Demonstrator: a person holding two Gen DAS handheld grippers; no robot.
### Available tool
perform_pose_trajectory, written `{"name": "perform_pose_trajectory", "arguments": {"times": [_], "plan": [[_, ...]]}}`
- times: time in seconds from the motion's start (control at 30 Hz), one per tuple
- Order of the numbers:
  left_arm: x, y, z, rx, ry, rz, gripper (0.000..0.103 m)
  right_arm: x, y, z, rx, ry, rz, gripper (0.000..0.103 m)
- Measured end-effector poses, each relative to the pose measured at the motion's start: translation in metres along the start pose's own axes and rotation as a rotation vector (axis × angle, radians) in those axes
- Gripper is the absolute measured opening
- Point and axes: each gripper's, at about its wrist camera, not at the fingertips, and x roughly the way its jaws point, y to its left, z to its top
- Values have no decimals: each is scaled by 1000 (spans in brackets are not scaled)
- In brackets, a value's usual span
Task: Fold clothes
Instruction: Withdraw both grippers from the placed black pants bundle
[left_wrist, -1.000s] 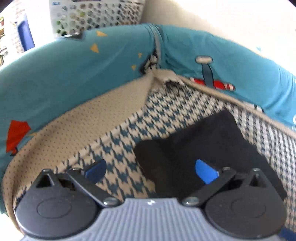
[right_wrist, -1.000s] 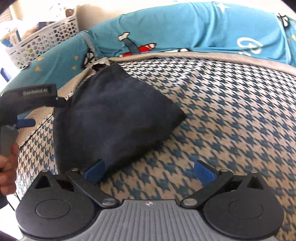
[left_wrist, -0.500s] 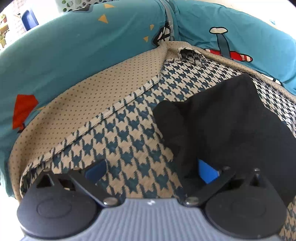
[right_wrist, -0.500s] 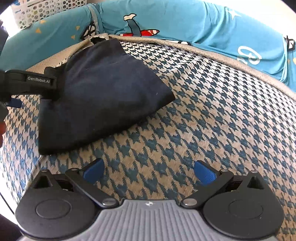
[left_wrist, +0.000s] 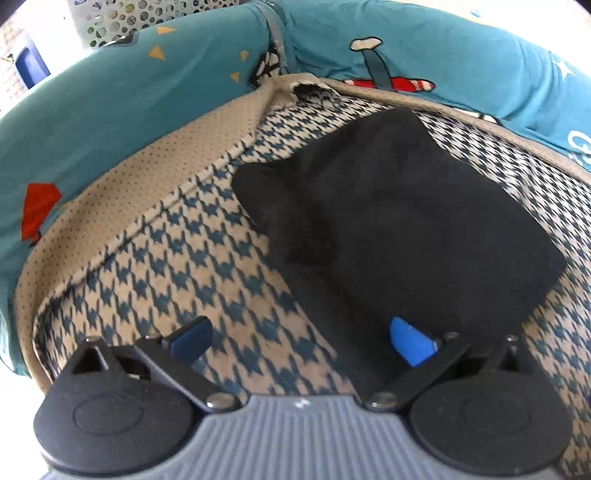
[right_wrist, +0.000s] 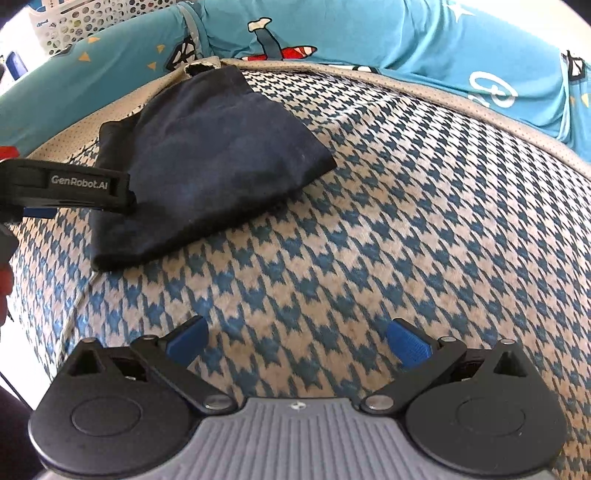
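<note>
A folded dark navy garment (left_wrist: 399, 214) lies on the houndstooth mat (left_wrist: 177, 266); it also shows in the right wrist view (right_wrist: 210, 162) at the mat's far left corner. My left gripper (left_wrist: 301, 339) is open and empty, its right fingertip over the garment's near edge. In the right wrist view the left gripper's body (right_wrist: 70, 188) sits at the garment's left side. My right gripper (right_wrist: 297, 339) is open and empty over bare mat (right_wrist: 406, 221), well to the right of the garment.
Teal cushions with plane prints (left_wrist: 461, 62) ring the mat on the far and left sides (right_wrist: 406, 33). A white perforated laundry basket (left_wrist: 140, 14) stands behind them at the upper left (right_wrist: 85, 26). The mat has a beige dotted border (left_wrist: 129, 177).
My right gripper has drawn back to the right, away from the garment. My left gripper has backed off a little, so more of the folded garment shows. The garment lies still.
</note>
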Motion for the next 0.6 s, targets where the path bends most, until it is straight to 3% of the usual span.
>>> {"name": "perform_pose_trajectory", "arguments": {"times": [0.3,0.6], "plan": [[-7,-12,-25,-71,-20,46,103,-5,-2,-7,-52,38,17,103],[-13,-21,-26,-165,28,83,103,-11,-4,-11,-143,96,46,103]]}}
